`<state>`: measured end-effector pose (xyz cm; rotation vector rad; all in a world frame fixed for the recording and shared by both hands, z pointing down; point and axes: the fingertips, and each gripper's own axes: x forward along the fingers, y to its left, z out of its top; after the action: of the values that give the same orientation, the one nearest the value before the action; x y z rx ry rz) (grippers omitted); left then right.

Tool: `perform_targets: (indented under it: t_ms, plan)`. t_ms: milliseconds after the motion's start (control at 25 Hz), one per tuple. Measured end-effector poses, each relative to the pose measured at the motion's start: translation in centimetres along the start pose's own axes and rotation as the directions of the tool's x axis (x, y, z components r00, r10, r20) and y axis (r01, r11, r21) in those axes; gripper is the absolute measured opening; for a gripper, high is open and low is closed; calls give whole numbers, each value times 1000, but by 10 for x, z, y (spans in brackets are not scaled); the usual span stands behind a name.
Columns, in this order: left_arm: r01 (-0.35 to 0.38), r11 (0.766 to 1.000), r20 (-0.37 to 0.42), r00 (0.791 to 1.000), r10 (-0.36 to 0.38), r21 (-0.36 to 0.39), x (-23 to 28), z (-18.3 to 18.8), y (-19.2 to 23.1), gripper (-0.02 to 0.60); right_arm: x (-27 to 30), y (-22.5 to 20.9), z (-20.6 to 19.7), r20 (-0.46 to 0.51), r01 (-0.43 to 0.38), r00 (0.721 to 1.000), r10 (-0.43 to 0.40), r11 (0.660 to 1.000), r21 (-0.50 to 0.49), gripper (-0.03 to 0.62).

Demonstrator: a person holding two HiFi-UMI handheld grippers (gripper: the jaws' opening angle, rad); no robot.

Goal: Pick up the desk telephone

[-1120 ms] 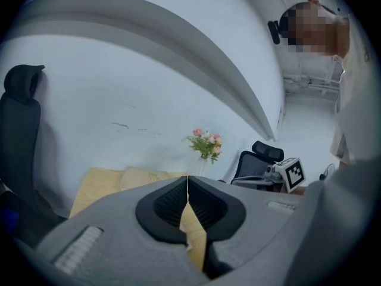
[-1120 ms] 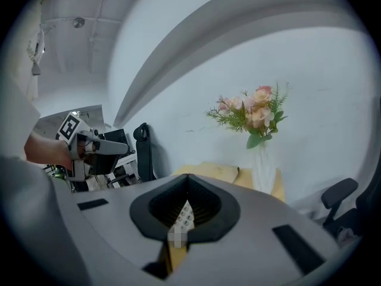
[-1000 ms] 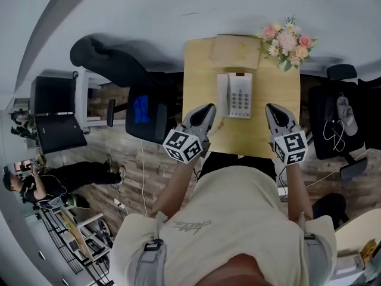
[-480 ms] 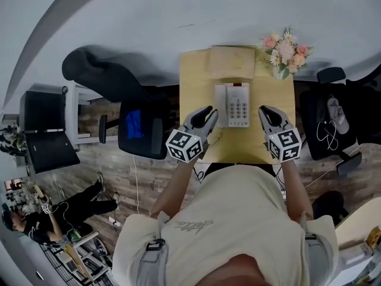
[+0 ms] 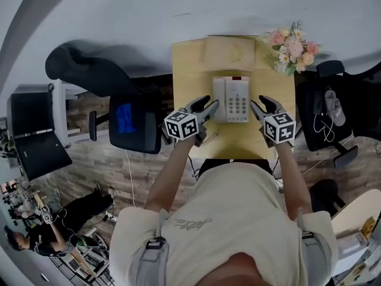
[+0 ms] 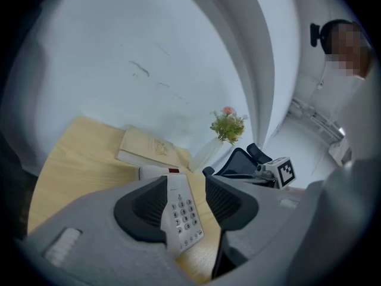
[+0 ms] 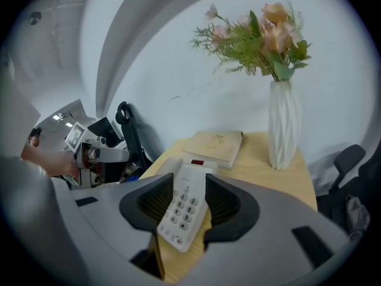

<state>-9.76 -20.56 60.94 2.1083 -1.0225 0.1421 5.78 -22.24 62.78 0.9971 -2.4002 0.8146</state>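
Both my left gripper and right gripper have come down flanking the desk telephone. Their jaws have just been opening partway, gripping nothing yet, so closing on it looks next.

Small digits mark the keys of the desk telephone; the script print on the person's shirt is too blurred to read.

Cream short-sleeved T-shirt, grey left gripper and right gripper, black ribbed jaws, black-and-white marker cubes
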Motion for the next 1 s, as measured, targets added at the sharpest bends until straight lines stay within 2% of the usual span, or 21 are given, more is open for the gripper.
perform_targets:
  t_ms: [160,280,360,440,560,680,800,1000]
  plan:
    - [24,991,-22,999,-27,-132,19,-5,37,221,30,-21,-12,-52,10,999,-8,1000,26,150]
    - [56,971,-49,996,-69,-234,31,-12,57,257,49,-31,-19,-73,-19,997,30,988,156,150]
    - [78,958,-85,991,-105,-275,39,-19,64,282,62,-39,-25,-80,-38,995,63,959,279,151]
    - [87,951,-120,985,-127,-296,46,-25,71,287,73,-45,-32,-93,-56,991,99,922,384,161]
    - [116,937,-168,969,-179,-329,54,-35,77,291,85,-49,-38,-124,-79,980,153,883,462,190]
    - [148,929,-219,948,-231,-338,62,-47,81,295,94,-50,-44,-159,-97,967,197,869,486,207]
    - [166,920,-231,938,-258,-356,71,-47,80,296,101,-53,-50,-188,-102,958,219,866,490,207]
    - [213,883,-229,916,-330,-419,80,-47,81,322,111,-49,-53,-185,-168,932,310,826,538,225]
